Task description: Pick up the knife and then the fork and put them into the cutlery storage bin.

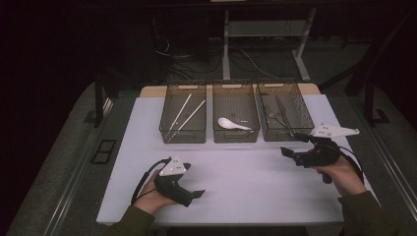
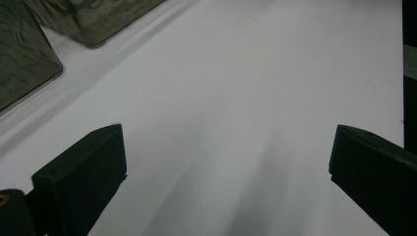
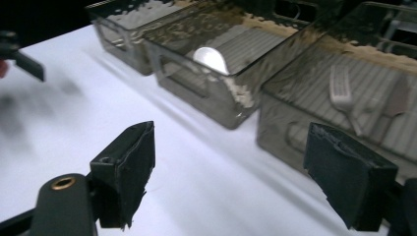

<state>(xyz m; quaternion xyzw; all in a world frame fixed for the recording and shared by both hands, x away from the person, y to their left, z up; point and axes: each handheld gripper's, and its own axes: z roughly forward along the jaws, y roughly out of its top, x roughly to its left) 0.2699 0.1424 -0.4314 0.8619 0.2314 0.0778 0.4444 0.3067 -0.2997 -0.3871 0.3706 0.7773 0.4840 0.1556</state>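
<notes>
Smoky plastic bin [image 3: 314, 118] w/ fork [image 3: 342, 96] just ahead of right claw [image 3: 246, 172], jaws apart, empty.

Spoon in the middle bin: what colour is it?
White. The spoon shows best in the high view, lying in the middle bin.

The table top [image 1: 236, 167] is covered with a smooth, matt white sheet. The three bins [image 1: 236, 135] are made of see-through, smoky brown plastic with a shiny look. A glossy white spoon [image 1: 232, 123] and a shiny metal fork [image 3: 344, 98] are seen inside. The gripper pads [image 3: 125, 172] are made of rough, matt black foam.
</notes>
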